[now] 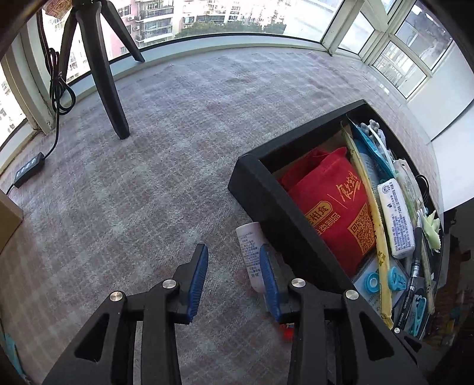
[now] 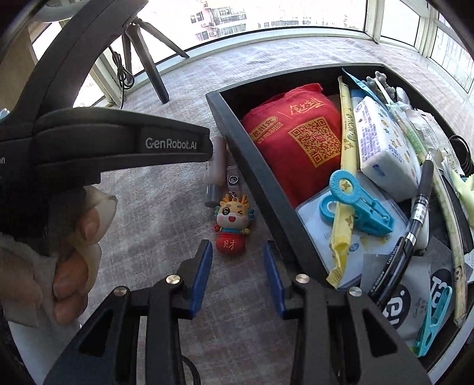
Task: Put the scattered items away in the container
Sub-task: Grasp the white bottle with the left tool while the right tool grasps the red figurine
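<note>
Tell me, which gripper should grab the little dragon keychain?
Probably the right gripper: it is open with the dragon keychain just ahead of its fingers. The left gripper faces the white tube instead.

Surroundings: floor covering, stand, cabling, windows

A grey checked carpet (image 1: 166, 165) covers the floor. A black tripod (image 1: 103, 74) stands on it near the window sill (image 1: 207, 41). A black cable (image 1: 59, 88) hangs beside the tripod and runs to an inline control box (image 1: 29, 169) lying on the carpet. Apartment buildings (image 1: 154, 20) show through the window panes.
</note>
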A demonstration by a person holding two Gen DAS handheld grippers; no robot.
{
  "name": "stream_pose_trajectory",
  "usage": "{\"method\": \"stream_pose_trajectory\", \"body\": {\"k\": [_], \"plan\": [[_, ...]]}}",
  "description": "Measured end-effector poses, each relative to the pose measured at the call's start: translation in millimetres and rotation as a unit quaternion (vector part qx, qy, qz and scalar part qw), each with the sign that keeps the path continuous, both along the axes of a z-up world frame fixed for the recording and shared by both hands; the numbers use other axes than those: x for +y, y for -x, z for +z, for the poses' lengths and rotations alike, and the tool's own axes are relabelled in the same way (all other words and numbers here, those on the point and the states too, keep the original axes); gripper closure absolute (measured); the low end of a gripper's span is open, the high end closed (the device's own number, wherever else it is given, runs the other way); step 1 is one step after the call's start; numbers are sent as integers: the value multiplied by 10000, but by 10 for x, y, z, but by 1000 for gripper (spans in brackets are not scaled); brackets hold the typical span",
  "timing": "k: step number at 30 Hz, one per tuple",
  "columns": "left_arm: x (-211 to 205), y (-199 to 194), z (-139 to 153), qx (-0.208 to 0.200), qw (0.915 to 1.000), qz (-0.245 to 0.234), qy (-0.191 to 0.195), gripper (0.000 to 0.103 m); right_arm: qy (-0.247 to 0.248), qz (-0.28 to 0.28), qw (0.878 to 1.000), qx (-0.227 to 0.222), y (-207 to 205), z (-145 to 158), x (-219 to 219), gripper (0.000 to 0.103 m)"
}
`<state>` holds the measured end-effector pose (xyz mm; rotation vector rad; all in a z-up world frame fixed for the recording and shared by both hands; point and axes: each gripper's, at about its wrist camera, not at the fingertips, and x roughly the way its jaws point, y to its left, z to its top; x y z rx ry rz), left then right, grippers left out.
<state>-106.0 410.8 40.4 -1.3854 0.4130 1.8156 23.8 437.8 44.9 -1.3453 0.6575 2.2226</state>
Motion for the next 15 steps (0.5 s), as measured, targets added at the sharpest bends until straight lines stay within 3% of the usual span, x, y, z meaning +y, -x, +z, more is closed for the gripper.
{"method": "stream_pose_trajectory", "body": {"k": [3,6,15], "plan": [[12,-6,-21,87,10000,-8,10,57,-84,2,10000,-27,21,0,-11,68],[27,14,-62,253,9996,-7,89,57,-269,38,9996,-98,104,-16,-59,67],[-98,51,-58,496,9984,-11,269,79,-455,91,9988,-134,206,-34,-89,67]]}}
